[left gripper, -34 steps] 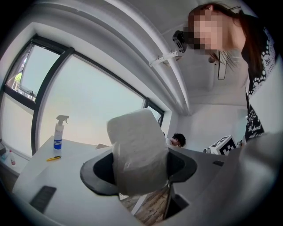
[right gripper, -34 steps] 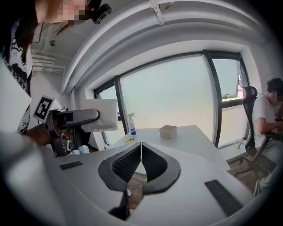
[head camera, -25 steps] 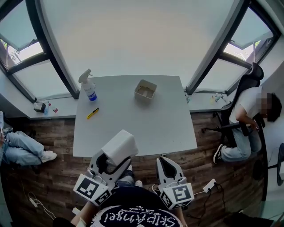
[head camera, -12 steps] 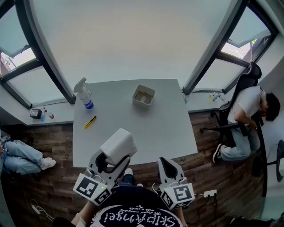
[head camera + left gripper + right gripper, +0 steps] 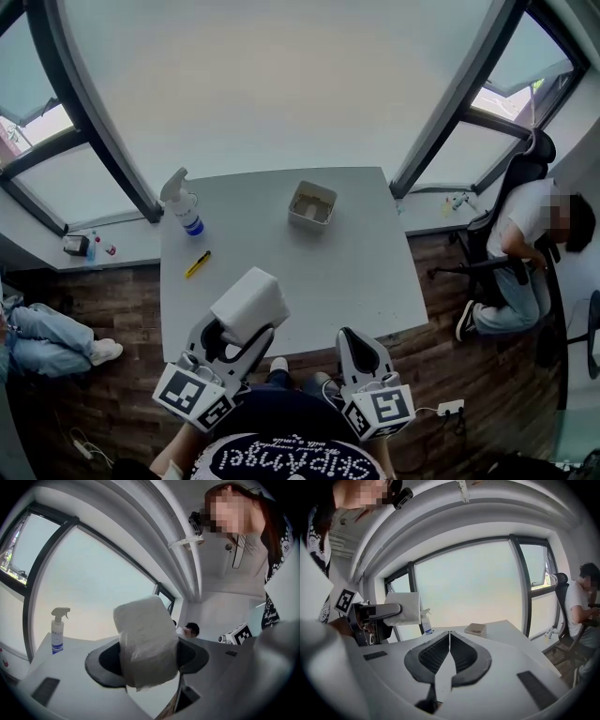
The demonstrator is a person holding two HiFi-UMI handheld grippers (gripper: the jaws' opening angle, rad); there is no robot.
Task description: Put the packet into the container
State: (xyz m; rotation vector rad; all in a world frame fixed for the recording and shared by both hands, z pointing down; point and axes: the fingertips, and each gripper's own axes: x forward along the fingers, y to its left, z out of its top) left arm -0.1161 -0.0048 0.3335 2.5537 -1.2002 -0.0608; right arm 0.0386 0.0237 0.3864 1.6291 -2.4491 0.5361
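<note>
A white soft packet (image 5: 249, 304) (image 5: 146, 644) is clamped in my left gripper (image 5: 236, 330), held above the near left edge of the grey table (image 5: 356, 272). In the right gripper view the same packet (image 5: 404, 607) shows at the left, in the left gripper's jaws. The container (image 5: 311, 203) (image 5: 475, 629) is a small beige open tub at the table's far middle, well ahead of both grippers. My right gripper (image 5: 357, 354) (image 5: 449, 641) hangs off the table's near edge, jaws shut with nothing between them.
A spray bottle (image 5: 184, 202) (image 5: 57, 631) stands at the table's far left corner, and a yellow utility knife (image 5: 197, 264) lies on the left side. A person sits in a chair (image 5: 525, 234) right of the table. Windows run behind the table.
The view has shifted slightly; both grippers keep their places at the table's near edge, and the packet stays in the left one.
</note>
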